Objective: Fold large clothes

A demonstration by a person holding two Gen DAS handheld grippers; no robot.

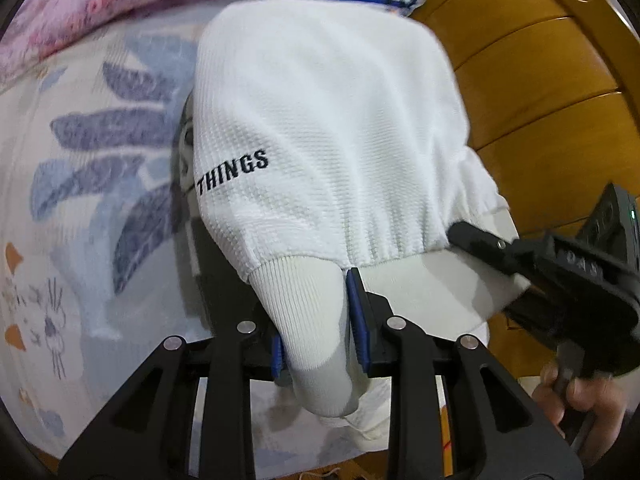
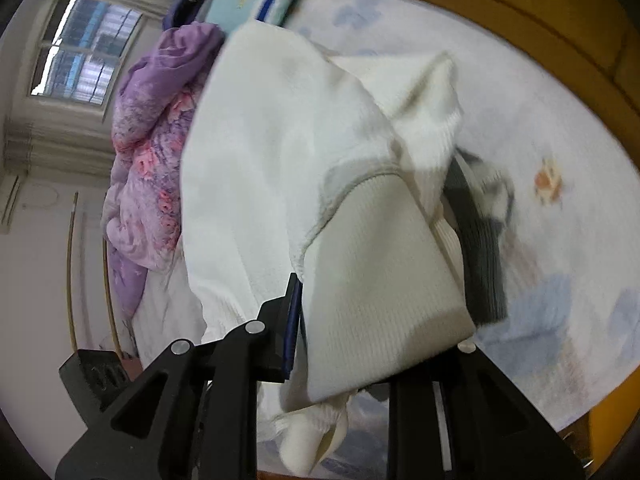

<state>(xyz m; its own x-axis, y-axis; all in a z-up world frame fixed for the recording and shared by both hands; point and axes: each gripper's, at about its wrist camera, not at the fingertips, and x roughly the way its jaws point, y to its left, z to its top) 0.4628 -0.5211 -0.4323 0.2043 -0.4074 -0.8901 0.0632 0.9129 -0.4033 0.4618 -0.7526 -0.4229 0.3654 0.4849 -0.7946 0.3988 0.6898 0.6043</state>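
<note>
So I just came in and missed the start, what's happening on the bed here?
A person is folding a white sweatshirt over a patterned bedsheet, using two handheld grippers. The left gripper has its jaws clamped on the ribbed hem, and the right gripper grips another part of that hem. A purple quilt lies bunched nearby.

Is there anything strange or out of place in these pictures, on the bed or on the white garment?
One thing: a dark grey and white piece lies partly under the white garment on the bed sheet. What it is cannot be told. Both grippers grip the garment's ribbed hem; nothing looks torn or spilled.
</note>
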